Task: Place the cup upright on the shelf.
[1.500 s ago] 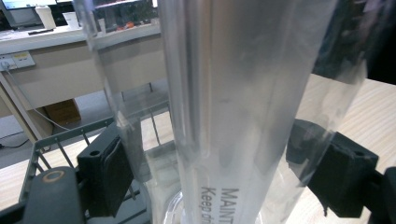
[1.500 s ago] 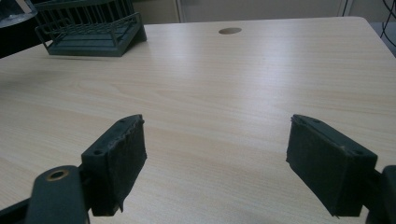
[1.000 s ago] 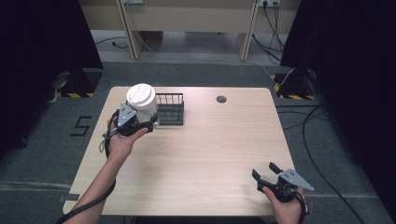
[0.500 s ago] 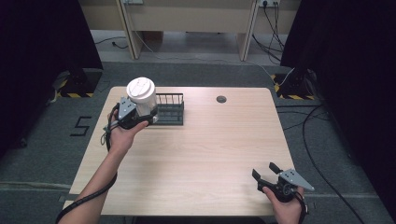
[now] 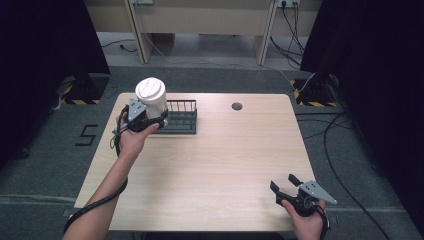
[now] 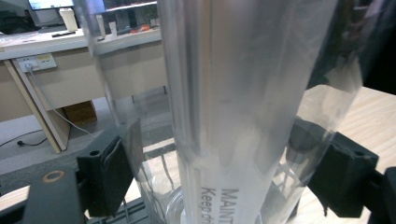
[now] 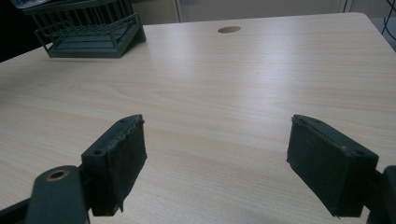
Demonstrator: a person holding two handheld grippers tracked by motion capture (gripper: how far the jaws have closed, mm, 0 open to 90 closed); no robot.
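Currently left gripper (image 5: 150, 119) clamps a clear plastic cylinder (image 5: 152, 101) — white lid — beside the dark wire rack (image 5: 180, 117). Right gripper (image 5: 286, 184) jaws wide open over pale woodgrain table (image 5: 215, 165).

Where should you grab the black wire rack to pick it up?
Probably by the top rail of the wire rack, on its open right end. The right tool is open and free, while the left tool and its clear cup crowd the left end.

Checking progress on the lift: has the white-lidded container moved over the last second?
Yes. The container, held in the left claw, shifted slightly left, away from the black rack.
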